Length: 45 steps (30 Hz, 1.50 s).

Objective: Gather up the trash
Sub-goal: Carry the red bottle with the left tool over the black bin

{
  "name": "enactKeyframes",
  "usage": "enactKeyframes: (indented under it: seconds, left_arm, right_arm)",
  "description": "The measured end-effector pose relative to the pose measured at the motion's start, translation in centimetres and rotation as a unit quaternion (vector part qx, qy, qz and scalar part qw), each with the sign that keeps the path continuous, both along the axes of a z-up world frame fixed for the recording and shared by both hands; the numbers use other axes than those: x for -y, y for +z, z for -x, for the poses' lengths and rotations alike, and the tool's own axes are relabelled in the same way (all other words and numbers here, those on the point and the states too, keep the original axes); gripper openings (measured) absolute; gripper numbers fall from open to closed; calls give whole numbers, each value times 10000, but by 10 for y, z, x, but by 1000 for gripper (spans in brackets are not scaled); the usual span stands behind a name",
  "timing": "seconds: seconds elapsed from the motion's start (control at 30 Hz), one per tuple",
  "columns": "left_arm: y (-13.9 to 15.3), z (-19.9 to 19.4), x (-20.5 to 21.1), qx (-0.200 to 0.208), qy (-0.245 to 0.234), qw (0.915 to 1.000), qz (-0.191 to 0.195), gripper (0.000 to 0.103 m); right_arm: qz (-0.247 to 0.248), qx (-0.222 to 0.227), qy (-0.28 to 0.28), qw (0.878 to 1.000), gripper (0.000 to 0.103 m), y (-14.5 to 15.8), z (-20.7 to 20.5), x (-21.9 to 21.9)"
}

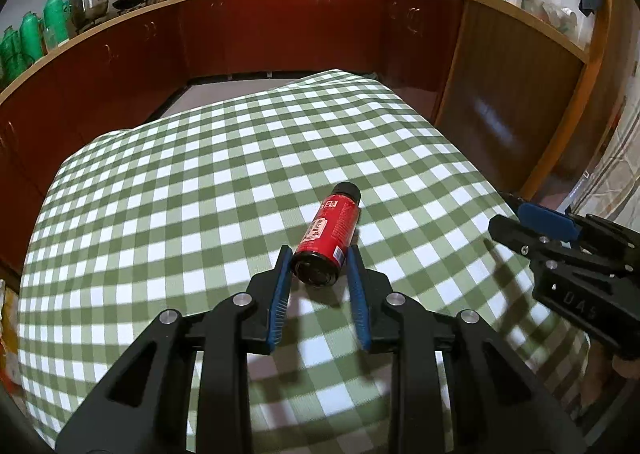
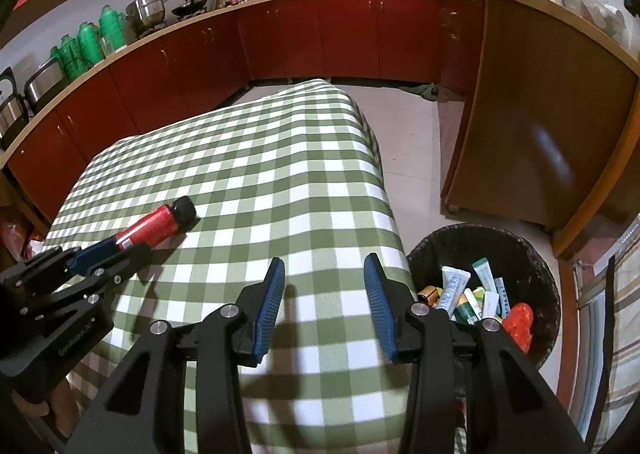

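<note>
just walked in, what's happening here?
Trash pickup off a checked table. The left gripper has its fingers either side of the base of a red can lying on the cloth; whether they grip is unclear. The right gripper is open and empty above the table edge, beside a black bin already holding tubes and wrappers.

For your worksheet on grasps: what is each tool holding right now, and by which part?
The left tool brackets the base end of the red spray can lying on the tablecloth; whether its pads press it cannot be told. The right tool is open and holds nothing.
</note>
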<state>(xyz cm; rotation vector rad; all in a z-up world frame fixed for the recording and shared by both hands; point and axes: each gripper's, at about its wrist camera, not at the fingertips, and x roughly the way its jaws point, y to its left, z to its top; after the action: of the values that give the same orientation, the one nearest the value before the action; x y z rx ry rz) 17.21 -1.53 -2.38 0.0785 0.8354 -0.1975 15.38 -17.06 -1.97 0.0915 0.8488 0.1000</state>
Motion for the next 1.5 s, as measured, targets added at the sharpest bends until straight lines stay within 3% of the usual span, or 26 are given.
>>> enactKeyframes:
  seconds: [0.97,1.2,1.5]
  left_arm:
    - [41,48,13,429,-20,9990,92,25]
    - [50,52,35,524,-168,9984,139,25]
    - [52,49,94,587,-548,9965,226,25]
  right_arm:
    - [-137,192,-373,9990,42,12,41,50]
    - [-94,271,-586,9979,42,18,49,74]
    - [40,348,-942,9949,42,20,57,117]
